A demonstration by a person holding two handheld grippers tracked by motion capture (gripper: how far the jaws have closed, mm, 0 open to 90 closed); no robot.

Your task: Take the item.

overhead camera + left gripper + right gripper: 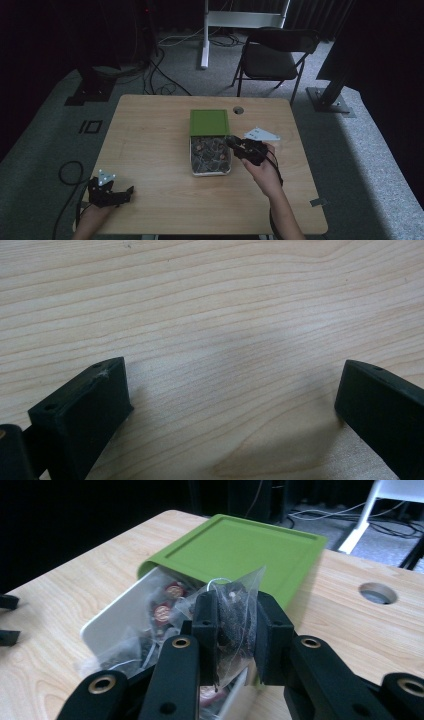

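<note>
A white box (192,158) of tea bags sits mid-table, its green lid (209,121) slid back over the far end. In the right gripper view the box (107,616) holds several clear sachets with red tags, and the green lid (240,550) lies behind. My right gripper (234,143) hovers at the box's right rim. It is shut on a clear tea bag (235,620) of dark leaves, squeezed between the jaws (236,622). My left gripper (125,192) rests at the table's near left corner, open, jaws wide apart over bare wood (235,390).
The wooden table (150,140) has a round cable hole (238,110) behind the lid. A black folding chair (272,57) and a white desk frame (205,35) stand beyond the far edge. Cables run over the grey carpet to the left.
</note>
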